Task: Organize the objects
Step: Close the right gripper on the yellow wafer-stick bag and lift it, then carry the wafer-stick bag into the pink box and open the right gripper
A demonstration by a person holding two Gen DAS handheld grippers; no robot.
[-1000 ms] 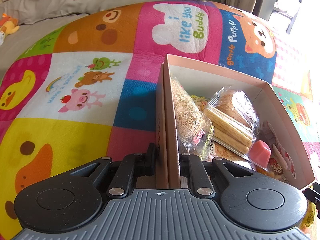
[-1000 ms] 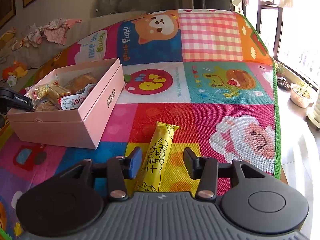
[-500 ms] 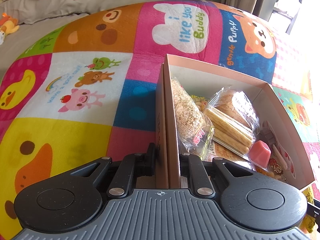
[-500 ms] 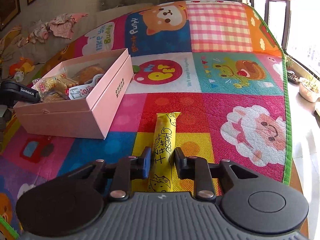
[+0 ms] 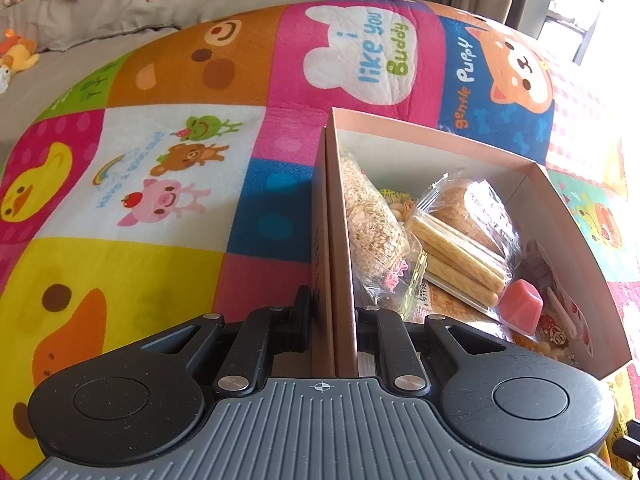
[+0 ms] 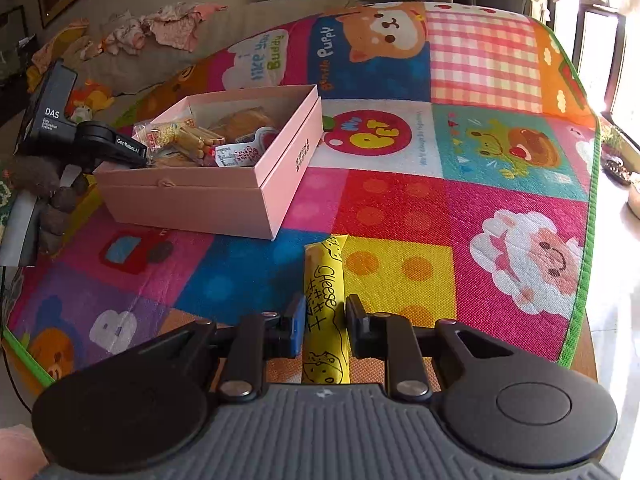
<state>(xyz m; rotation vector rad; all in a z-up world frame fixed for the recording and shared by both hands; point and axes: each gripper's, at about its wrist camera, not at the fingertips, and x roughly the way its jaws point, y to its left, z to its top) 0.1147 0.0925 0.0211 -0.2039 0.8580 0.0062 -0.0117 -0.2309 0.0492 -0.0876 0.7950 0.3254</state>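
A pink box (image 6: 184, 196) stands open on the colourful play mat, with wrapped snacks inside: an oat bar (image 5: 370, 224), biscuit sticks (image 5: 456, 264) and a pink jelly cup (image 5: 520, 308). My left gripper (image 5: 334, 312) is shut on the box's left wall (image 5: 334, 240), one finger outside and one inside; it also shows in the right wrist view (image 6: 100, 144). My right gripper (image 6: 322, 324) is shut on a yellow cheese stick packet (image 6: 324, 308) and holds it above the mat, in front of the box.
The play mat (image 6: 460, 208) covers the surface, with its green edge (image 6: 580, 280) at the right. A grey sofa with clothes (image 6: 168, 32) and soft toys (image 5: 18, 52) lies behind. Potted plants (image 6: 616, 160) stand on the floor at the far right.
My right gripper closed on the cheese stick packet and lifted it off the mat, drawing back a little. My left gripper has kept its hold on the box wall.
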